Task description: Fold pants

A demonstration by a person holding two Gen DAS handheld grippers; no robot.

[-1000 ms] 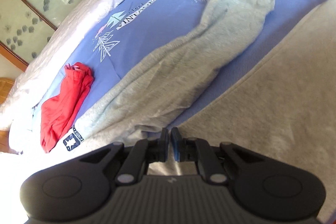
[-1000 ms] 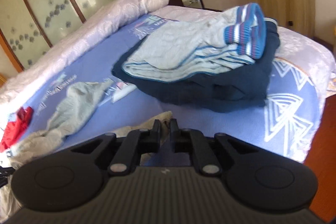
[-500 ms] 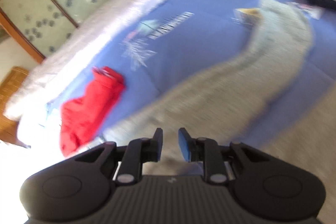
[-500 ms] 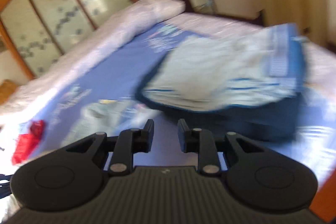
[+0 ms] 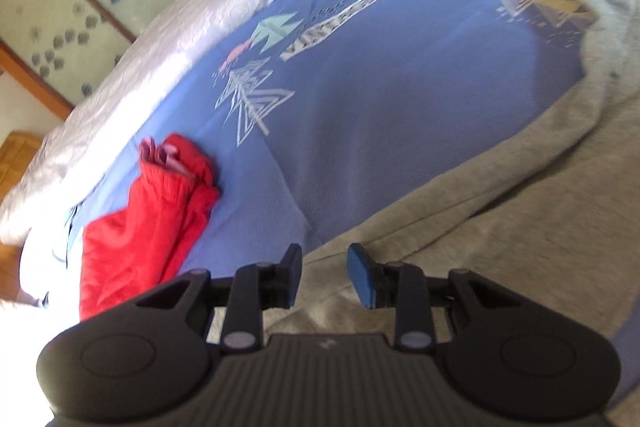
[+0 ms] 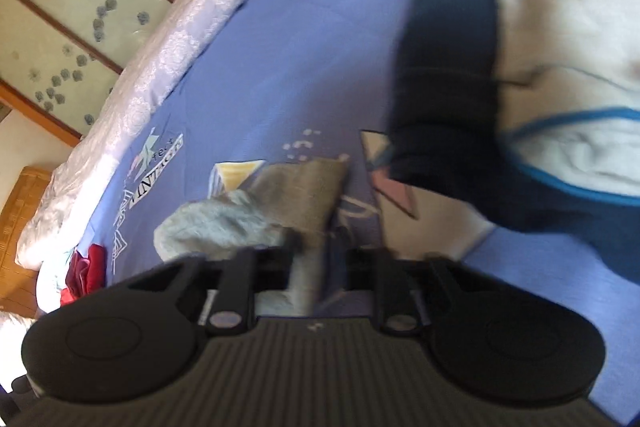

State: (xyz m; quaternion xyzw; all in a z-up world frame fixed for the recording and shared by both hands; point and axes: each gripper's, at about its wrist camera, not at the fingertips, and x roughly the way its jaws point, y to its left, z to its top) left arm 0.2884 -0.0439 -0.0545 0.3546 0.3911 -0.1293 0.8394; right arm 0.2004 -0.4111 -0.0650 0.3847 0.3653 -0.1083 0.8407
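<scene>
The grey-beige pants (image 5: 500,227) lie spread over the blue printed sheet (image 5: 400,87), running from lower left to upper right. My left gripper (image 5: 324,267) hovers over their near-left edge, its jaws opening, with cloth beneath but nothing pressed between the pads. In the right wrist view, one leg end of the pants (image 6: 280,199) lies just ahead of my right gripper (image 6: 320,255). That gripper is blurred. A strip of the grey cloth runs down between its fingers, and it reads as shut on it.
A crumpled red garment (image 5: 140,227) lies left of the pants, near the bed's edge. A pile of folded clothes, dark navy (image 6: 448,67) under a pale garment (image 6: 560,27), crowds the right of the right wrist view. A white quilt (image 5: 200,7) lines the far side, with patterned glass doors (image 5: 80,7) behind.
The left jaws went from shut to apart as that hand slid left along the pants toward the red garment. The right gripper opened, then swung down from the clothes pile to the leg end.
</scene>
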